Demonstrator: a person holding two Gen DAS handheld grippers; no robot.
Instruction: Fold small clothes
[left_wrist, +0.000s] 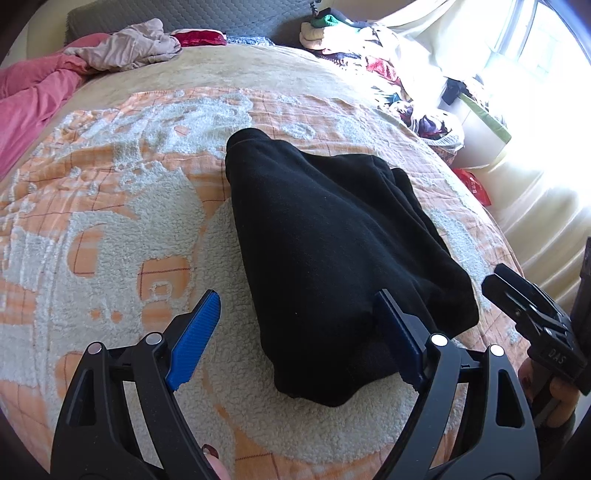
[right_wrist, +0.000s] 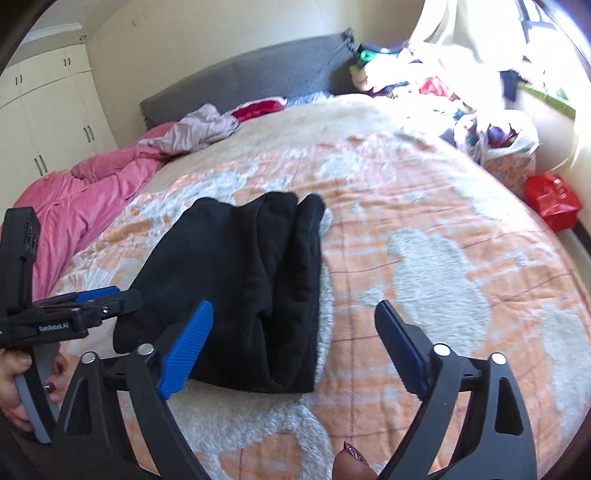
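A black folded garment (left_wrist: 332, 251) lies on the orange and white blanket (left_wrist: 110, 240) of a bed; it also shows in the right wrist view (right_wrist: 240, 288). My left gripper (left_wrist: 299, 332) is open, its jaws straddling the near end of the garment, empty. My right gripper (right_wrist: 295, 343) is open and empty, just over the garment's near right corner. The left gripper shows from the side in the right wrist view (right_wrist: 99, 299), and the right gripper shows at the right edge of the left wrist view (left_wrist: 517, 299).
A pink duvet (right_wrist: 85, 206) and a beige garment (right_wrist: 203, 129) lie at the far left. A pile of mixed clothes (left_wrist: 354, 48) sits at the far right by the grey headboard (right_wrist: 251, 74). A red bag (right_wrist: 550, 199) lies beside the bed.
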